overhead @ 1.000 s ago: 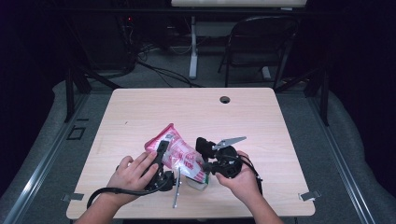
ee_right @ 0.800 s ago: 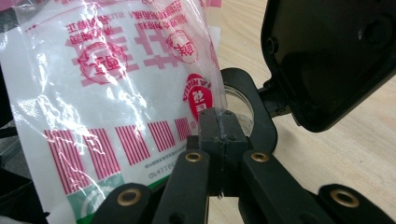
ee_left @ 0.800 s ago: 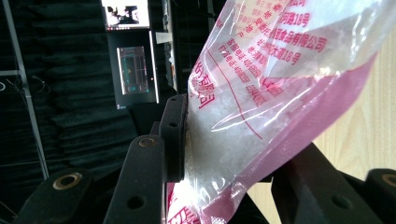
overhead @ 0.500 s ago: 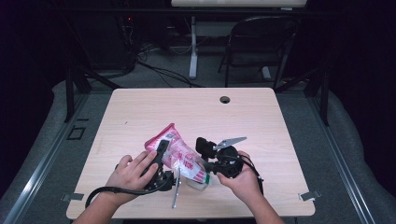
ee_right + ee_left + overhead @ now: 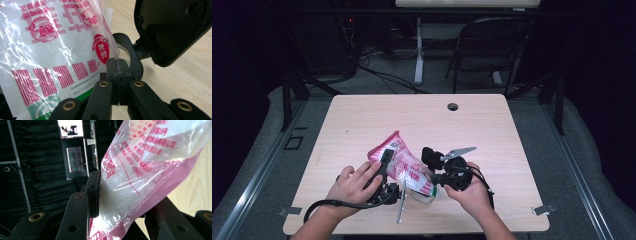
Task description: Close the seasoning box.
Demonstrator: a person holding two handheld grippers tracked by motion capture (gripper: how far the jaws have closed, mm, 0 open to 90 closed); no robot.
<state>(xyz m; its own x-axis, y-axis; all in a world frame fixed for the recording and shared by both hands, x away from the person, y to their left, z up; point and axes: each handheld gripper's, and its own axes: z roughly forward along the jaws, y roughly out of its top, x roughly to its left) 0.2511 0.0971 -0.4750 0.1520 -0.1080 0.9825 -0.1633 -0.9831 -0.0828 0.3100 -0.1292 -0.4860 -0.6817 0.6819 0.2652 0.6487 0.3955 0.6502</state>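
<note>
Left claw (image 5: 120, 202): clamped across the pink-printed bag (image 5: 404, 167), near the surface (image 5: 362, 125) edge.
Right claw (image 5: 117, 71): pinched the bag's thin corner film.
Risk: pulling apart could have torn that film, spilling the white grains.

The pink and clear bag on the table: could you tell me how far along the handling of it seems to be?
Done: both grippers have hold of the bag. The left gripper is clamped across its filled body; the right gripper is shut on a thin edge of the film. In hand: the bag is held tilted over the table. Left: no tear or opening shows, so opening it probably remains.
</note>
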